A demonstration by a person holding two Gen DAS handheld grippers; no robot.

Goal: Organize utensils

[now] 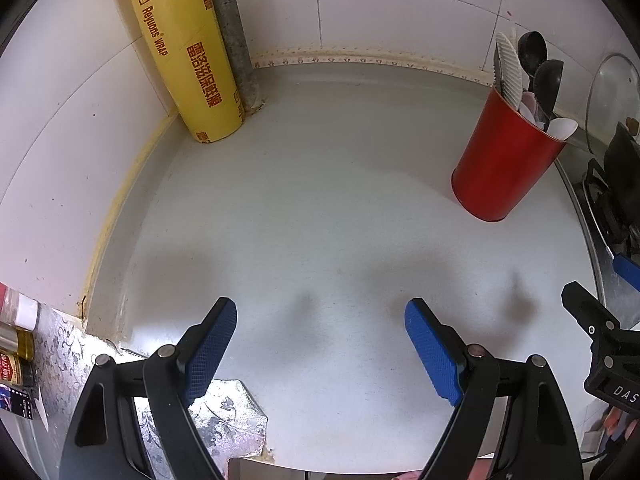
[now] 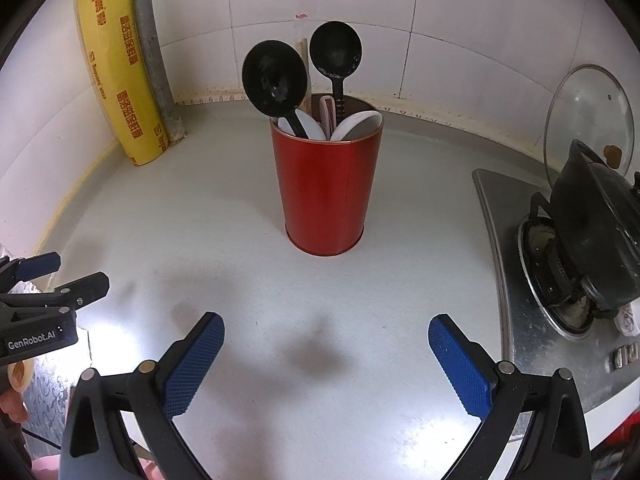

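Observation:
A red utensil holder [image 2: 326,192] stands upright on the grey counter, straight ahead in the right wrist view and at the far right [image 1: 506,160] in the left wrist view. It holds two black ladles [image 2: 275,78], white spoons [image 2: 356,125] and a pink-handled utensil [image 2: 328,114]. My right gripper [image 2: 326,330] hovers open over bare counter in front of the holder, nothing between its blue pads. My left gripper [image 1: 320,320] is open too, over bare counter left of the holder, and it also appears at the left edge [image 2: 56,276] of the right wrist view.
A yellow cling-wrap roll [image 1: 180,48] leans in the back-left corner beside a grey pipe [image 1: 232,32]. A gas stove [image 2: 556,264] with a black pot [image 2: 600,220] and a glass lid [image 2: 588,116] lies to the right. Small bottles [image 1: 18,336] stand at the near left.

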